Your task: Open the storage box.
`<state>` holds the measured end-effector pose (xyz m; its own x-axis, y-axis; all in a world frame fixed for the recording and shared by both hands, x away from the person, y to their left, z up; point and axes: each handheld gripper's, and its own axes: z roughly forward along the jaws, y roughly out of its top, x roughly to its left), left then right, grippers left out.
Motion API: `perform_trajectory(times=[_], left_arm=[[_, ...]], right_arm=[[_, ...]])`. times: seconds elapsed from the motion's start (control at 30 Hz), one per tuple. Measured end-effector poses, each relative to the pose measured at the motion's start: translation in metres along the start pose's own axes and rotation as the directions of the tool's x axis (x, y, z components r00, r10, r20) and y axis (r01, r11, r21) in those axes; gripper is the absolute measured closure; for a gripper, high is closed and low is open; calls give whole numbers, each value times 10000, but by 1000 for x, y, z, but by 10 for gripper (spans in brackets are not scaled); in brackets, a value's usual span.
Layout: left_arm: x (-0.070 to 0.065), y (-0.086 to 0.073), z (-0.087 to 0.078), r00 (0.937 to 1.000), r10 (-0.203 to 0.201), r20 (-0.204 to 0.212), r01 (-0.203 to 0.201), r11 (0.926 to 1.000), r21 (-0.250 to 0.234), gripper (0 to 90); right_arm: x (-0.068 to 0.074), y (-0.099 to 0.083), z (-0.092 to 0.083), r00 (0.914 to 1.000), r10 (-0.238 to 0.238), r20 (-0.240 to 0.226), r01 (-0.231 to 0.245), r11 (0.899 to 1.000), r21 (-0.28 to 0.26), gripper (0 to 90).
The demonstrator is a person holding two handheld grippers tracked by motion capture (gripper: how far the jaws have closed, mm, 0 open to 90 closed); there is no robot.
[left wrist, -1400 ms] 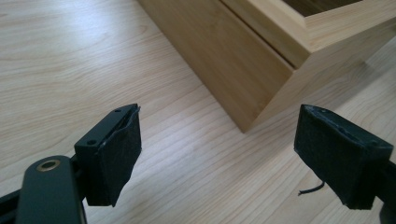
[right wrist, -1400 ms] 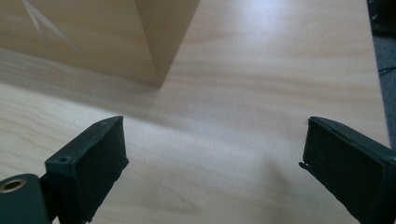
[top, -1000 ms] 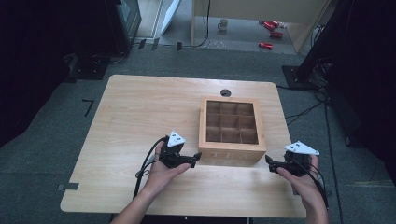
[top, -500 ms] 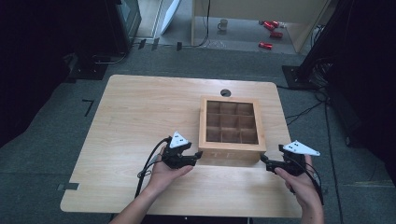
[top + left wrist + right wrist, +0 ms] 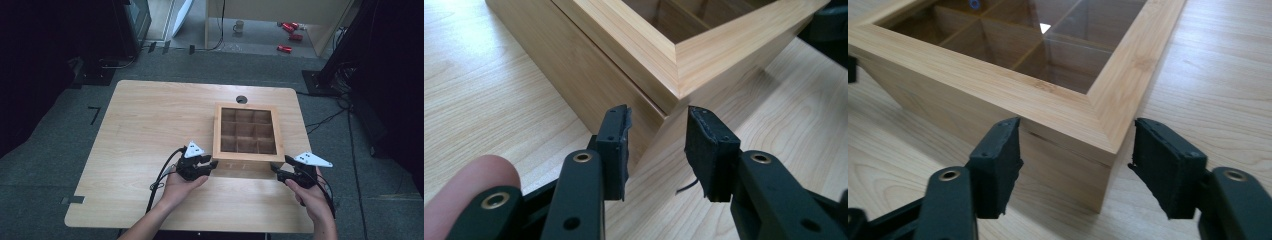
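A light wooden box [image 5: 248, 132] with a glass-windowed lid and a grid of compartments stands on the table's right half. My left gripper [image 5: 212, 163] is open at the box's near-left corner [image 5: 674, 95], its jaws a small gap apart and straddling that corner edge. My right gripper [image 5: 274, 169] is open at the near-right corner [image 5: 1108, 150], jaws spread wide on either side of it. Neither gripper holds anything. The glass [image 5: 1058, 35] reflects light, and the compartments beneath look empty.
The wooden table [image 5: 150, 125] has a round cable hole [image 5: 241, 99] behind the box. Black cables [image 5: 160, 180] trail from my left gripper toward the front edge. On the floor beyond sit a mug [image 5: 239, 25] and red objects [image 5: 290, 35].
Both grippers have edged in toward the box's near corners; the right one moved left and forward. The box has not moved.
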<state>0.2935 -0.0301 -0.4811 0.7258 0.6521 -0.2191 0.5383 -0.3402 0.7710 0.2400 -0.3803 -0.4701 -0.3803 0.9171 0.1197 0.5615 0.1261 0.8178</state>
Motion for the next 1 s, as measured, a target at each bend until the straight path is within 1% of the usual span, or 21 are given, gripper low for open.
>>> perform_trajectory(times=[0.07, 0.17, 0.3, 0.4, 0.53, 0.63, 0.67, 1.0], left_arm=[[0, -1, 2, 10000, -16, -35, 16, 10000, 67, 638], [1, 0, 1, 10000, -56, 55, 56, 10000, 57, 639], [-1, 0, 1, 10000, -13, -22, 13, 10000, 60, 649], [-1, 1, -1, 10000, 22, -5, -22, 10000, 57, 667], [0, 1, -3, 10000, 12, 47, -12, 10000, 1, 679], [0, 2, -5, 10000, -18, 64, 20, 9998, -195, 691], [0, 4, -7, 10000, -57, 3, 58, 9996, -271, 735], [1, 4, -8, 9999, -80, 73, 83, 9994, -337, 743]], right_arm=[[1, -1, 0, 10000, 56, 32, -56, 10000, -26, 378], [0, -1, -1, 10000, 54, 39, -54, 10000, -80, 385], [1, -3, -1, 9999, 108, 77, -106, 9999, -132, 395], [2, -4, -1, 9997, 90, 206, -87, 9998, -157, 405], [5, -4, -1, 9994, 111, 338, -105, 9998, -174, 407], [6, -4, -1, 9991, 108, 420, -100, 9998, -177, 413], [6, -5, -1, 9986, 95, 514, -85, 9998, -187, 427], [8, -5, -1, 9981, 113, 603, -101, 9997, -200, 434]])
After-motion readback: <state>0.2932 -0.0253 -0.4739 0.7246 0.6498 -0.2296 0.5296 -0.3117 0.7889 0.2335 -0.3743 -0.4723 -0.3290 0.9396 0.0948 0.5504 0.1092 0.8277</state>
